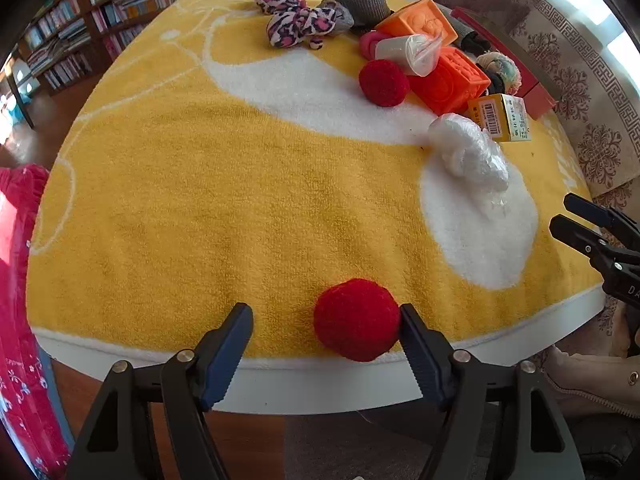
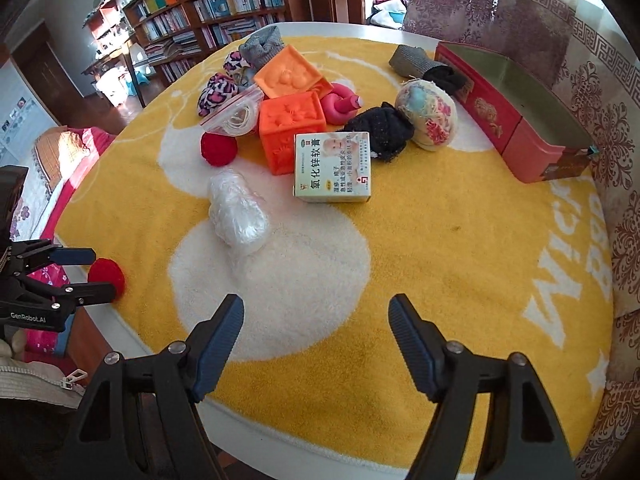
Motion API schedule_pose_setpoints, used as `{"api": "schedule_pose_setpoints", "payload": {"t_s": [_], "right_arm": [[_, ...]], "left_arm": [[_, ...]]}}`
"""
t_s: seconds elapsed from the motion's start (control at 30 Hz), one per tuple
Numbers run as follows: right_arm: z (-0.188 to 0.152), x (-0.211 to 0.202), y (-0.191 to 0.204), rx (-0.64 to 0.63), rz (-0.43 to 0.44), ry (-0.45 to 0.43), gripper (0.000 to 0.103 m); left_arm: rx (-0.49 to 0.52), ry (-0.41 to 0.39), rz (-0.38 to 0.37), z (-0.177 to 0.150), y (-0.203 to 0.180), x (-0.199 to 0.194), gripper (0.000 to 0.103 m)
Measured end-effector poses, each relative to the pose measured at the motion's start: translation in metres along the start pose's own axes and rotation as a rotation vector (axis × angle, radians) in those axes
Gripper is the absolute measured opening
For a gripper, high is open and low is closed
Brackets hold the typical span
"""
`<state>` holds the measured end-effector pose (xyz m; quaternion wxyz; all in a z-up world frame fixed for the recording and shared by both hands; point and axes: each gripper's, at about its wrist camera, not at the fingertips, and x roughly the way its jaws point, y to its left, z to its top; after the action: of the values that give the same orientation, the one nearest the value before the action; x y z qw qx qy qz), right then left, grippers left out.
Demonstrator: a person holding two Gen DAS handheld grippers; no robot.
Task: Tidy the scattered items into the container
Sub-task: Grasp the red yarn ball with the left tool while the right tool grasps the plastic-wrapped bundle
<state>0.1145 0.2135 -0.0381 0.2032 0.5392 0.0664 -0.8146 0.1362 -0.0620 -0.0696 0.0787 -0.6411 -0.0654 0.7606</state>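
the left gripper (image 1: 326, 336) stands with its jaws apart around a red pompom (image 1: 356, 314) at the near edge of the yellow towel (image 1: 200, 200); one blue pad touches the ball's side, the other is well clear, so nothing is clamped yet. the right gripper (image 2: 316, 328) hangs wide open over a white patch of the towel, holding nothing. beyond it lie a crumpled clear plastic bundle (image 2: 238, 214), a white medicine box (image 2: 334, 166), two orange cubes (image 2: 292, 136), a second red pompom (image 2: 218, 149), a zip bag (image 2: 236, 114), leopard-print cloth (image 2: 218, 94), grey and black socks and a frayed patterned ball (image 2: 428, 116). the container, a red box (image 2: 508, 120) with an open top, sits at the far right edge, well apart from the near pompom. the risk, as i judge it: the pompom lies right at the table's rim and off-centre between the jaws, so an uneven close could nudge it over the edge onto the floor. it is soft too, and a light pinch could let it slip on the long carry to the box.
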Motion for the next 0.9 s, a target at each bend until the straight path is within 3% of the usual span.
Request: {"api": "schedule_pose_setpoints", "payload": {"t_s": [0.03,0.17,0.33,0.53,0.9], "right_arm": [[0.0,-0.001,-0.002,-0.009,0.005,-0.001,0.079],[0.004,-0.002,-0.006,-0.033,0.04,0.001,0.079],[0.02,0.0,0.008,-0.073,0.128,-0.008,0.079],[0.045,0.018,0.039,-0.154,0.165,0.001,0.078],[0.071,0.072,0.052,-0.164,0.082,0.13,0.059]], "left_arm": [[-0.007,-0.009,0.005,-0.001,-0.002,0.0,0.071],[-0.041,-0.048,-0.005,0.0,-0.008,-0.003,0.039],[-0.059,-0.078,0.018,0.002,-0.014,-0.011,0.039],[-0.043,-0.104,0.033,0.019,-0.019,-0.023,0.039],[0.016,-0.123,-0.021,0.054,0.007,-0.021,0.039]]}}
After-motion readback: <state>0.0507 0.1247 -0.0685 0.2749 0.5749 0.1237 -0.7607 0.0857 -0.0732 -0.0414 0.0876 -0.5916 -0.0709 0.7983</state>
